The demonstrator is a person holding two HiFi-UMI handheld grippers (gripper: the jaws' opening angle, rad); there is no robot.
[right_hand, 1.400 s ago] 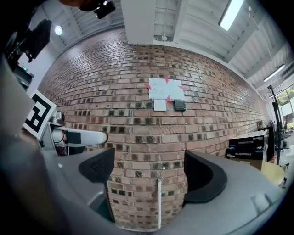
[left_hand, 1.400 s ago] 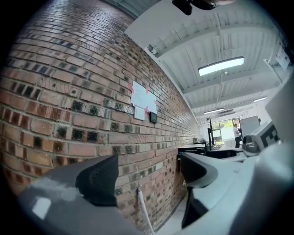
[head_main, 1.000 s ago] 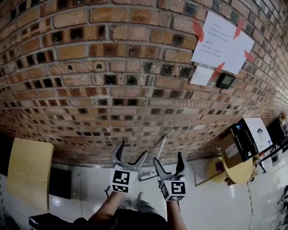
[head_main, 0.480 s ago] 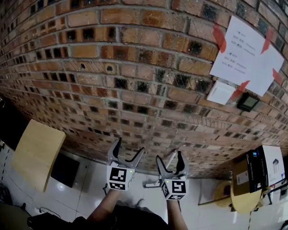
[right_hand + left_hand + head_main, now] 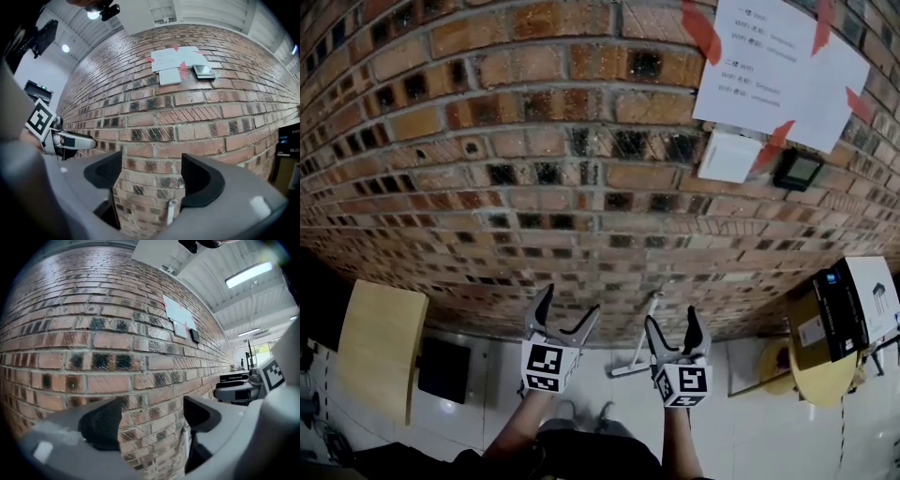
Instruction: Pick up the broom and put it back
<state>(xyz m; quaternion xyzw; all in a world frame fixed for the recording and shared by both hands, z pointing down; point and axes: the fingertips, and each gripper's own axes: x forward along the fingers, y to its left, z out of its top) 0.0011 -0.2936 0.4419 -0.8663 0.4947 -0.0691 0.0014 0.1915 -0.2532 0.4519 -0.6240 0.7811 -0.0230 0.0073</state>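
Brick wall point(image 5: 534, 169) filled every screen I had. My left gripper point(image 5: 569, 302) stood open and empty, with only bricks showing between its jaws. My right gripper point(image 5: 673, 321) was closing, its pads pressing on nothing. The broom point(image 5: 637, 336) leaned its pale handle against the wall, foot on the white floor point(image 5: 741, 422), just ahead of that gripper. In the right gripper view the handle showed low between the jaws, nearer the right-hand one.

Brick wall point(image 5: 534, 141), white tiled floor point(image 5: 741, 422), taped papers point(image 5: 769, 66).
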